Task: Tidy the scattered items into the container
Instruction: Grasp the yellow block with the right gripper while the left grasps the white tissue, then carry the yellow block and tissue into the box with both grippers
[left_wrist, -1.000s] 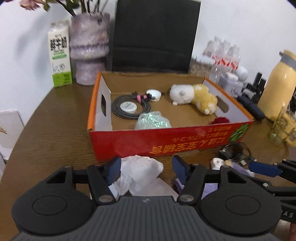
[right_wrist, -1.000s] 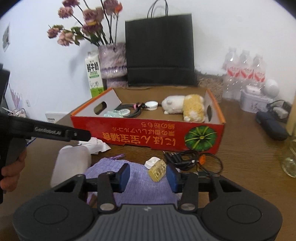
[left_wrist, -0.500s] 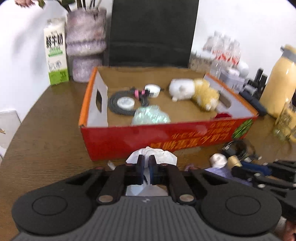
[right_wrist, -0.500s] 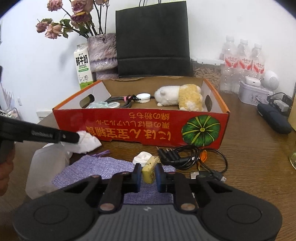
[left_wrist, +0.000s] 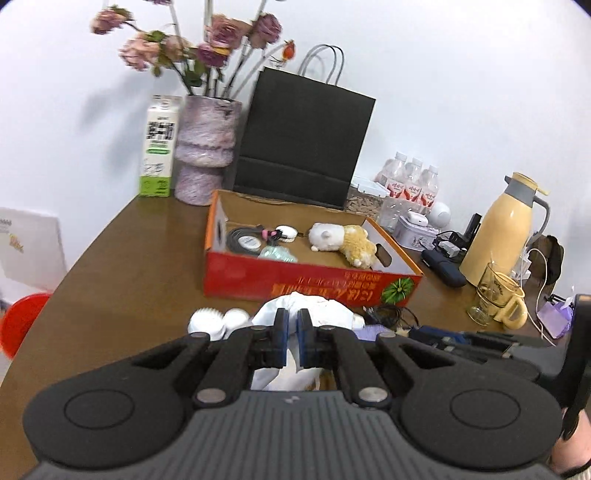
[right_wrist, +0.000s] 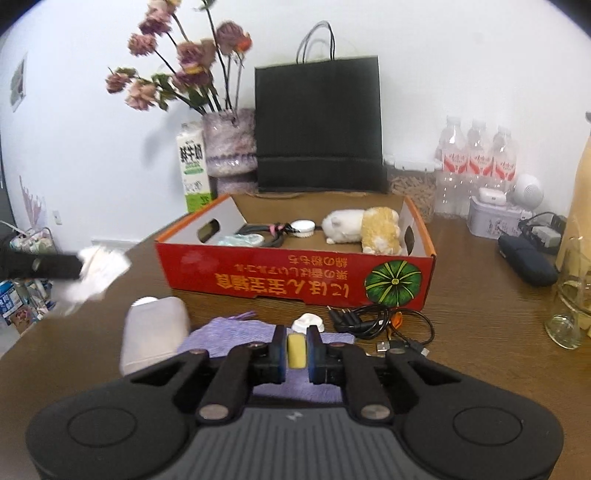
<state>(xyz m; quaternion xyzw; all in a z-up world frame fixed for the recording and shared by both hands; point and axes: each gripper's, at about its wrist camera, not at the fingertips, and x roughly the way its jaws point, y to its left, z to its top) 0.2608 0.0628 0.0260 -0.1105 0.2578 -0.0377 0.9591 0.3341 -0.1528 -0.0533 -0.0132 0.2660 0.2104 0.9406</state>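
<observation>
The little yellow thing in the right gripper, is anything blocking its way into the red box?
Only the box's own front wall. The yellow piece is pinched in the right gripper, low over the purple cloth, so it must go up and over that wall. The box is open on top.

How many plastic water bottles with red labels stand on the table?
3. They stand in a row at the back, right of the black paper bag: left bottle, middle bottle, right bottle. More may be hidden behind them.

I'm looking at a home: brown table (left_wrist: 110, 258), flower vase (left_wrist: 207, 147), milk carton (left_wrist: 159, 144), yellow thermos jug (left_wrist: 498, 229).
</observation>
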